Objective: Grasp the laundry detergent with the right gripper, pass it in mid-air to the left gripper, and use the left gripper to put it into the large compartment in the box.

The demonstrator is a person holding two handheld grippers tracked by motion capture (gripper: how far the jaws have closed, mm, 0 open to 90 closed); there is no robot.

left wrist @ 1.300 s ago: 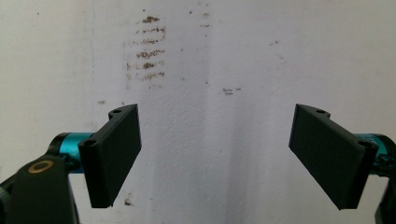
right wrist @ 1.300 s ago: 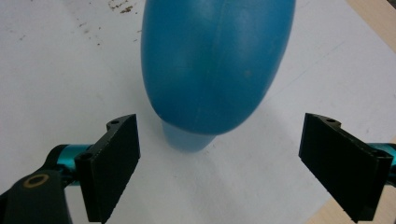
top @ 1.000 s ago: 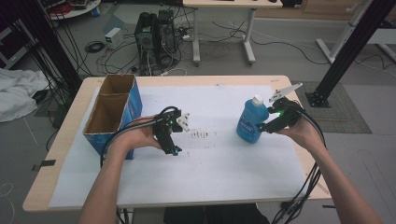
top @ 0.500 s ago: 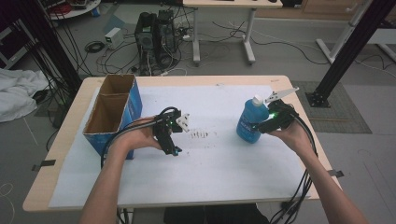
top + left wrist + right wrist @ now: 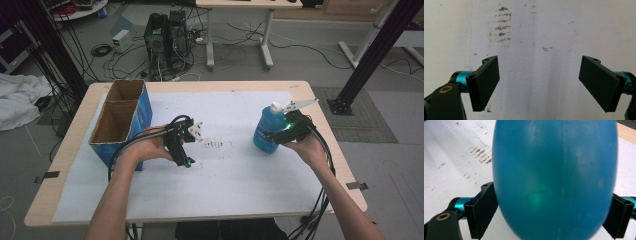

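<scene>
Bottle (image 5: 265, 131) job, early days by the look of it. Blue plastic, white cap, upright at right of centre in the high view, base apparently down on the white table cover (image 5: 240, 190). Right gripper (image 5: 280, 137) clamped on it from the side, black pads pressed against both flanks of the blue body (image 5: 554, 180) in the right gripper view, so gripped but not delivered anywhere yet.

Left gripper (image 5: 184, 159) parked left of centre, jaws spread wide with nothing between them, just bare sheet and some brown smudges (image 5: 500, 27) under it in the left gripper view. Well apart from the bottle.

Cardboard box (image 5: 120, 125) at middle left of the high view, blue outside, split into two open compartments. Both look empty from above, though the lower one's floor sits partly in shadow. Bottle contents: can't tell through the tinted plastic.

Probably left to do: carry the bottle across and drop it in a compartment, or hand it over. Whole transfer pending.
</scene>
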